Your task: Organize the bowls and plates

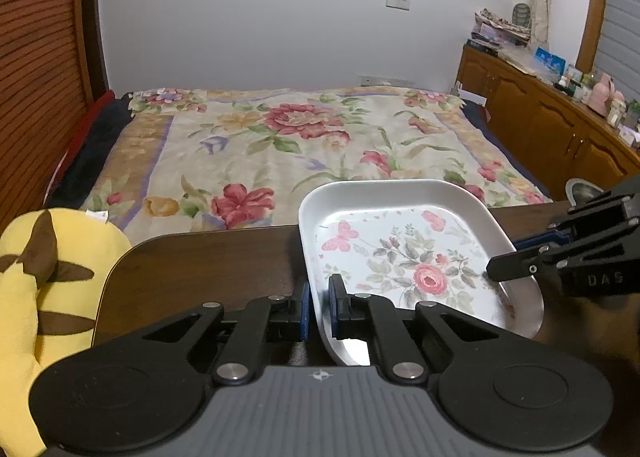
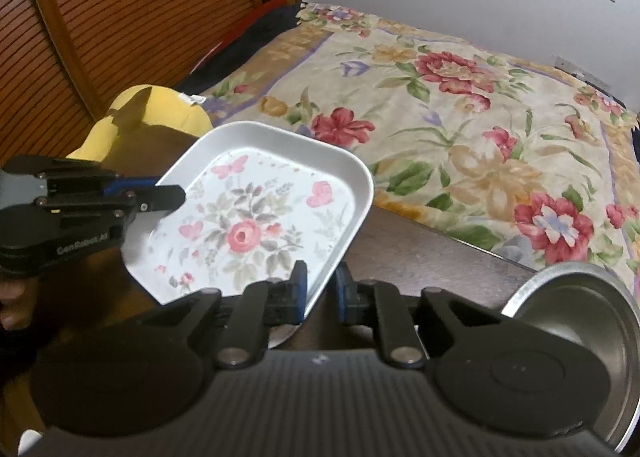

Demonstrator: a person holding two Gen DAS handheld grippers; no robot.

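White floral tray (image 1: pixel 400 257) rim pinched by L gripper (image 1: pixel 320 309) & R gripper (image 2: pixel 322 291).

One floral plate (image 1: pixel 404 253) sits on the one brown table (image 1: pixel 208 265). One steel bowl (image 2: pixel 580 321) lies right of the plate. Two grippers grip the plate's rim: the left gripper (image 1: pixel 319 309) and the right gripper (image 2: pixel 322 289). One yellow plush toy (image 1: pixel 36 289) lies left of the table.
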